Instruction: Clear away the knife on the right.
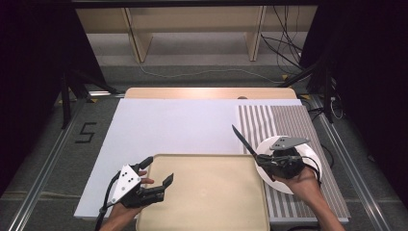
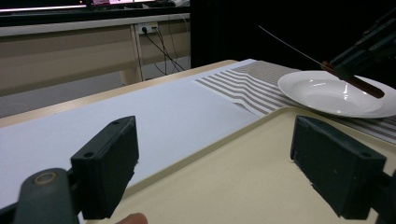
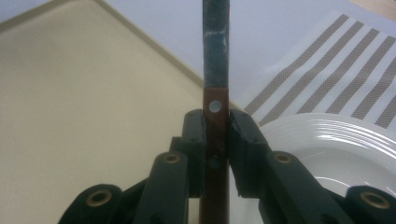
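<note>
A knife (image 1: 243,140) with a brown riveted handle (image 3: 215,140) and a dark blade (image 3: 215,42) is clamped in my right gripper (image 1: 262,158), which is shut on the handle. The blade points up and to the far left, over the edge of the white plate (image 1: 308,159) and the corner of the beige tray (image 1: 211,192). In the left gripper view the knife (image 2: 327,65) hangs above the plate (image 2: 327,95). My left gripper (image 1: 156,174) stands open over the tray's left rim, nothing between its jaws; a pad (image 2: 109,163) shows at each side of its view.
A striped placemat (image 1: 288,122) lies under the plate on the right. A white sheet (image 1: 173,125) covers the table beyond the tray. Cables and a wooden shelf frame (image 1: 192,29) lie on the floor behind the table.
</note>
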`<control>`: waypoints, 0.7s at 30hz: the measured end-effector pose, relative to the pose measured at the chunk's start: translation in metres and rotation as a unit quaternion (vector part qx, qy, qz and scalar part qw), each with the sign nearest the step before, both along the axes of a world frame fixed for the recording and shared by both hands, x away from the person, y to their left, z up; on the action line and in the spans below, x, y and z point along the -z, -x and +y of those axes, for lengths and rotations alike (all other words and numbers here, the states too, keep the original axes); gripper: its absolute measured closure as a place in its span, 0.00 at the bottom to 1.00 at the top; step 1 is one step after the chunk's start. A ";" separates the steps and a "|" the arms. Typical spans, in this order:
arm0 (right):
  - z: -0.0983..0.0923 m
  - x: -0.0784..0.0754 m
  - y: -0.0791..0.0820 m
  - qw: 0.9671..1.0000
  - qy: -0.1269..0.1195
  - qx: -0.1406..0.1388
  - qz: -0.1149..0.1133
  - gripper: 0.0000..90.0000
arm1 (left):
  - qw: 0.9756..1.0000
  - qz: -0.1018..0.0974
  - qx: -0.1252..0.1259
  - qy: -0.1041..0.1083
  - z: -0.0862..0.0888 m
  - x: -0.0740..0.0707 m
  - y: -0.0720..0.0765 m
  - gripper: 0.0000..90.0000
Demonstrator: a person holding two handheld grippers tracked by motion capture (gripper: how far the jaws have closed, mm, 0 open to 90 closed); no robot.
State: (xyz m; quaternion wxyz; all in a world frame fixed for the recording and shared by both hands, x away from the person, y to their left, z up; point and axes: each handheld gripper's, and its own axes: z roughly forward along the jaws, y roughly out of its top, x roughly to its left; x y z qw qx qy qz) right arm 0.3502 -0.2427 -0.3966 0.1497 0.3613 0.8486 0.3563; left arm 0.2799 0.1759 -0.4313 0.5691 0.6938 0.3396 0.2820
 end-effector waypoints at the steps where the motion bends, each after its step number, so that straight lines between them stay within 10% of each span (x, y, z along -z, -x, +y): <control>1: 0.000 0.000 0.002 1.000 -0.002 -0.001 0.002 0.86 | 1.000 0.000 0.000 0.000 0.000 0.000 0.000 0.17; 21: 0.018 0.010 0.036 0.998 -0.026 -0.039 0.036 0.86 | 1.000 0.001 -0.001 -0.003 0.000 0.000 0.000 0.17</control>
